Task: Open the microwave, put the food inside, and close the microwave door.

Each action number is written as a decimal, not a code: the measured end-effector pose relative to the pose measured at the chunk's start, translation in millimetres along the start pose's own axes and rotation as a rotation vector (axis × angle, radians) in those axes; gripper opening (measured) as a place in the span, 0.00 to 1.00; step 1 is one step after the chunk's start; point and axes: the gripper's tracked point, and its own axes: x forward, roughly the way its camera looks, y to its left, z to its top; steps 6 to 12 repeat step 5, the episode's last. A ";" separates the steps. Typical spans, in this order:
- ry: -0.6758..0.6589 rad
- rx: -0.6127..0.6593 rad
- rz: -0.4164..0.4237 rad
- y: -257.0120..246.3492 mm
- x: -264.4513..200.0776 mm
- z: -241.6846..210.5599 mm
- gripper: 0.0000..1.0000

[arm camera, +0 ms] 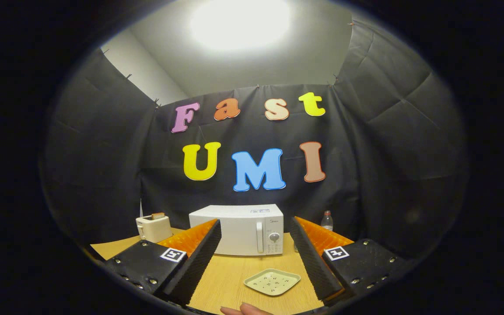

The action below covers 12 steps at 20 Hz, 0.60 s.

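Note:
A white microwave [237, 229] stands at the back of the wooden table [230, 275], its door shut, with a vertical handle [259, 236] and a dial on its right side. A small pale green square plate [272, 281] lies on the table in front of it, between my fingers and closer to the right one; I cannot make out food on it. My gripper [255, 227] is open, its fingers spread wide, held above the table and well short of the microwave. Nothing is between the fingers.
A cream toaster [154, 227] with a slice of toast in it stands to the left of the microwave. A clear water bottle [327, 221] stands to the right, behind my right finger. A person's fingertip [245, 310] shows at the table's near edge.

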 end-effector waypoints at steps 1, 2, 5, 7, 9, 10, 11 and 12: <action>-0.004 0.003 0.006 0.6 -1.1 3.5 0.99; -0.011 -0.002 0.002 -1.3 -1.4 6.1 0.99; -0.006 -0.044 -0.017 -3.2 -3.0 3.8 0.99; -0.006 -0.044 -0.017 -3.2 -3.0 3.8 0.99; -0.006 -0.044 -0.017 -3.2 -3.0 3.8 0.99; -0.006 -0.044 -0.017 -3.2 -3.0 3.8 0.99; -0.006 -0.044 -0.017 -3.2 -3.0 3.8 0.99; -0.006 -0.044 -0.017 -3.2 -3.0 3.8 0.99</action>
